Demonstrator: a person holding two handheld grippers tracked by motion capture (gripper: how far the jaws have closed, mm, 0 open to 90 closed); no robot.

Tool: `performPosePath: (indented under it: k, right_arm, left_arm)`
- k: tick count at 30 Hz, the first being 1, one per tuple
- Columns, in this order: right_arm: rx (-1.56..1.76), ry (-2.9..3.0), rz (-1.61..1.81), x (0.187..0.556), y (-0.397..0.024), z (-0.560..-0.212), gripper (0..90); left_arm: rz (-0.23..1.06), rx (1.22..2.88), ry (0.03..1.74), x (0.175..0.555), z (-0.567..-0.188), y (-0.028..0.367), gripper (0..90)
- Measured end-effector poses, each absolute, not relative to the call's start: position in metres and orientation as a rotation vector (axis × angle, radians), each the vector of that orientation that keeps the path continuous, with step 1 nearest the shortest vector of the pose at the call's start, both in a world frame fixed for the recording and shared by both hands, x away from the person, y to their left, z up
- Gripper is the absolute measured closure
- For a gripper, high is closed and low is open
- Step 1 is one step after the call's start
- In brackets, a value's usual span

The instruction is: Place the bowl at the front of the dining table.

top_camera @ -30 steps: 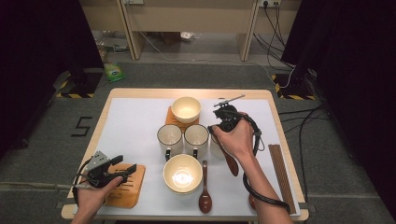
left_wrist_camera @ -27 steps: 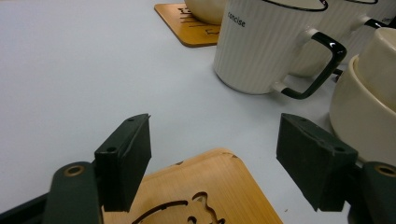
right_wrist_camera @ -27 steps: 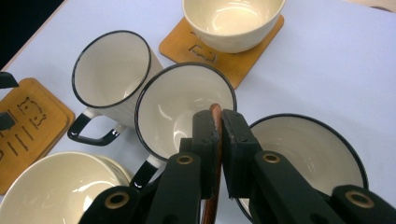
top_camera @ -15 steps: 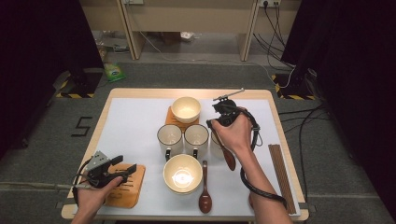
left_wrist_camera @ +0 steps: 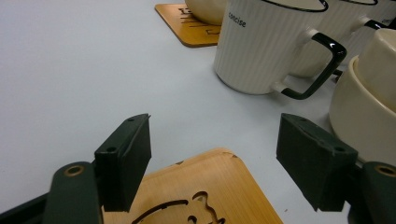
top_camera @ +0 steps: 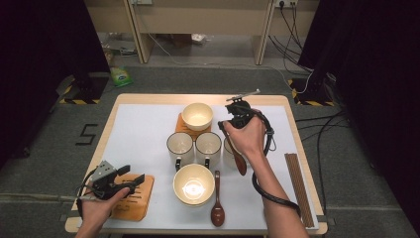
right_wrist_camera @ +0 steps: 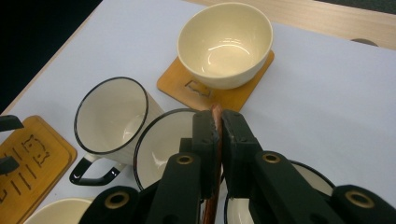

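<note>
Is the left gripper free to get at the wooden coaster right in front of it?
Probably yes: the left gripper is open over the wooden coaster, whose corner lies between the jaws with nothing on it.

Table (top_camera: 148, 124) layout, seen from the person's side. Far centre: a bowl (top_camera: 197, 116) on a coaster (top_camera: 181, 125). Just before it, three mugs in a row: left mug (top_camera: 180, 146), middle mug (top_camera: 208, 145), and a third mug (top_camera: 229, 146) mostly hidden under the right hand (top_camera: 247, 136). Near centre: a second bowl (top_camera: 193, 184), with a spoon (top_camera: 217, 203) lying just to its right. Near left corner: another coaster (top_camera: 134, 198), the left gripper (top_camera: 130, 177) over it. Along the right edge: chopsticks (top_camera: 297, 186). The right gripper (top_camera: 225, 124) holds a second spoon (top_camera: 239, 159) above the mugs.
</note>
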State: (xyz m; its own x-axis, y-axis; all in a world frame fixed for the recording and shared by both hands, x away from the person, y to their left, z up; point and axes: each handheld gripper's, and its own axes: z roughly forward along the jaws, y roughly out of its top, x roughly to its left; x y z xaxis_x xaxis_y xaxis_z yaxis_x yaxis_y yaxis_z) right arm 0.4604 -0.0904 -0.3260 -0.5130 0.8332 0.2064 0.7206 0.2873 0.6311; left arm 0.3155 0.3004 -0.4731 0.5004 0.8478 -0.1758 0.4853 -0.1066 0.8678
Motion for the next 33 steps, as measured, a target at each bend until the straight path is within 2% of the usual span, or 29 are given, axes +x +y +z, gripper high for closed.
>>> performPosePath:
  k: [33]
  right_arm:
    - [1.531, 2.248, 1.154, 0.486, -0.091, -0.324, 84.4]
  left_arm:
    - [0.458, 1.744, 1.133, 0.315, -0.474, 0.302, 25.7]
